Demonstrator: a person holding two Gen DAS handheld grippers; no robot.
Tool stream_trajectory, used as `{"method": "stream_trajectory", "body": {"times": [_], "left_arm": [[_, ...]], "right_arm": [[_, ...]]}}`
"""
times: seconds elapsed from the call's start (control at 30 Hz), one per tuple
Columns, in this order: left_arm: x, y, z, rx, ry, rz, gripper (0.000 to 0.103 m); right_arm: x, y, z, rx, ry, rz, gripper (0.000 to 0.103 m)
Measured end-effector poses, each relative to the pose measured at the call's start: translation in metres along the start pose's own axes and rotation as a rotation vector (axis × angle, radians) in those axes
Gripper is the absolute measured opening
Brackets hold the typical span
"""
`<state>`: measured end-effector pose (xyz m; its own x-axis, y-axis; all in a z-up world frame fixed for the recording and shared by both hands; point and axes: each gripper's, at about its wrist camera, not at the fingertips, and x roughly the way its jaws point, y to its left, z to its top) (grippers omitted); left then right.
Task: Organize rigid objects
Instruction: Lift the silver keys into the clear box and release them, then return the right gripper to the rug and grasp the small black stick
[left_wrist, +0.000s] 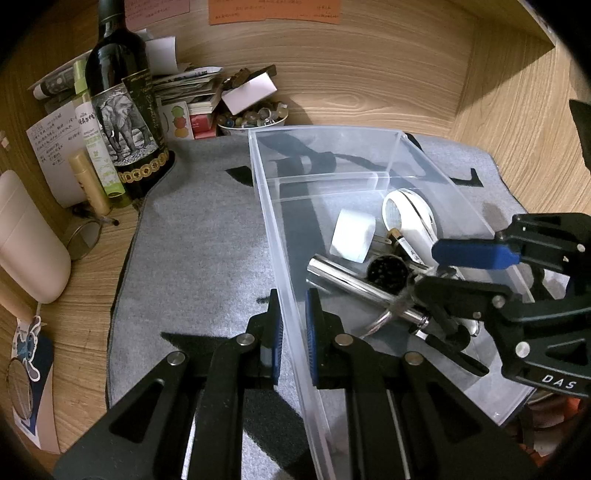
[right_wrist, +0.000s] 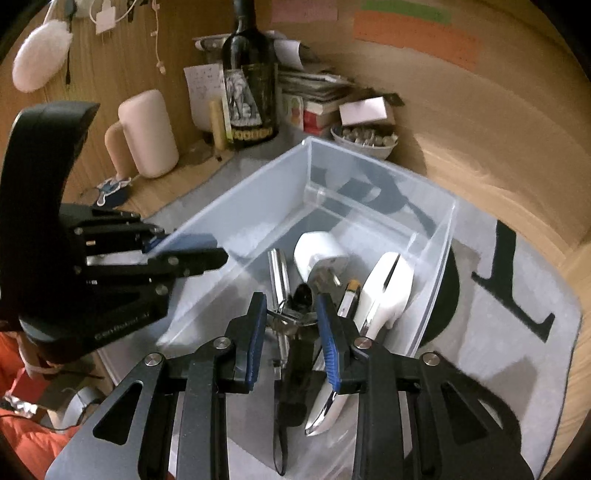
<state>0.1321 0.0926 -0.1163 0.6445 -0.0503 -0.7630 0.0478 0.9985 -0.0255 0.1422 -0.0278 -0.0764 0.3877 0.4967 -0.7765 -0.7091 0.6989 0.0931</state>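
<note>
A clear plastic bin (left_wrist: 369, 177) stands on a grey mat. My left gripper (left_wrist: 294, 301) is shut on its near left wall, one pad on each side; the right wrist view shows it there too (right_wrist: 207, 251). My right gripper (right_wrist: 291, 306) hangs over the bin's near end, shut on a bunch of keys (right_wrist: 291, 319). A black fob and strap (right_wrist: 280, 424) dangle below it. From the left wrist view the right gripper (left_wrist: 428, 267) comes in from the right. In the bin lie a white plug (right_wrist: 321, 258), a long white object (right_wrist: 384, 291) and a silver tube (left_wrist: 354, 284).
A dark wine bottle (left_wrist: 122, 110) with an elephant label, small tubes, stacked papers and a bowl of beads (left_wrist: 255, 118) crowd the back left. A pale pink container (left_wrist: 26, 240) stands at the left. Wooden walls enclose the desk. A person's orange sleeve (right_wrist: 22, 435) shows low left.
</note>
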Motion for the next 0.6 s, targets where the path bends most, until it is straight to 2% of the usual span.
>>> {"method": "stream_trajectory", "body": {"times": [0.37,0.53,0.6], "left_arm": [[0.000,0.000,0.000,0.000,0.000,-0.001,0.011],[0.000,0.000,0.000,0.001,-0.001,0.000,0.011],[0.000,0.000,0.000,0.000,-0.001,0.000,0.011]], "right_arm": [[-0.006,-0.004,-0.003,0.009,0.015,-0.023,0.028],[-0.029,-0.015,-0.002,0.031,-0.050,-0.075,0.047],[-0.040,-0.021,-0.002,0.045,-0.081,-0.102,0.047]]}}
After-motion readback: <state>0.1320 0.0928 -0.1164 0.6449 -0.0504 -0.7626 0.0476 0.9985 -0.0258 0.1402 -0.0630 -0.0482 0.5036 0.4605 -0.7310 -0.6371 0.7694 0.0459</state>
